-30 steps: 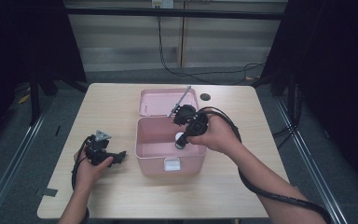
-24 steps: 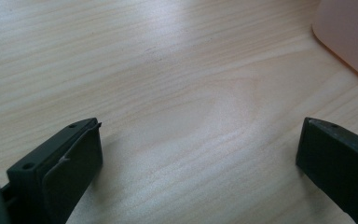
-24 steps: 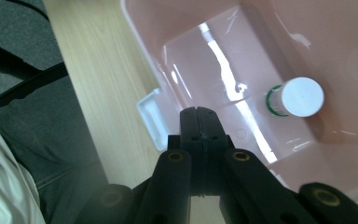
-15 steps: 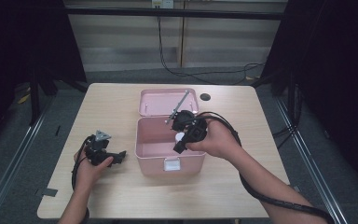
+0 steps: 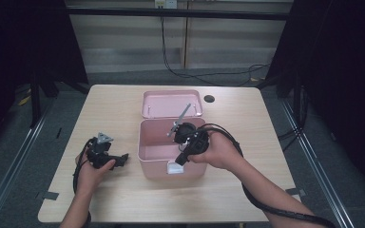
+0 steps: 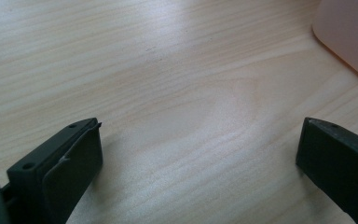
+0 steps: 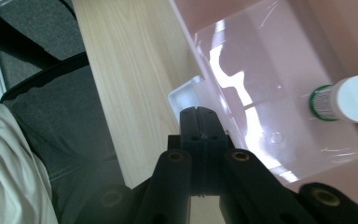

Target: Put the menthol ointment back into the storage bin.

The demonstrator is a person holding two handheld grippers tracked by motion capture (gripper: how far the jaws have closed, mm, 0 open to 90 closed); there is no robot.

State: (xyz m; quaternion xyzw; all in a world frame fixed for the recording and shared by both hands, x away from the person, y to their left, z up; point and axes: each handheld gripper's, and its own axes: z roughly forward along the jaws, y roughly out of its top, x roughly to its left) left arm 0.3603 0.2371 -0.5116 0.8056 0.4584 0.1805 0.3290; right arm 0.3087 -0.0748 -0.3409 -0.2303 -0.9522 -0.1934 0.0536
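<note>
The right tool (image 5: pixel 180 159), jaws pressed together, hangs over the open pink plastic box (image 5: pixel 158 153). A white-capped bottle (image 7: pixel 342 100) lies inside, apart from it. The left tool (image 5: pixel 121 159) rests agape on the pale wooden tabletop (image 5: pixel 247 123).

One pink box (image 5: pixel 171 154), one lid (image 5: pixel 171 103), one bottle (image 7: pixel 342 99), two grippers (image 5: pixel 121 159) (image 5: pixel 179 159).

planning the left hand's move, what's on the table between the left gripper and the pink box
Nothing: bare wood separates the left gripper from the pink box in the high view, and the left gripper view shows the same.
</note>
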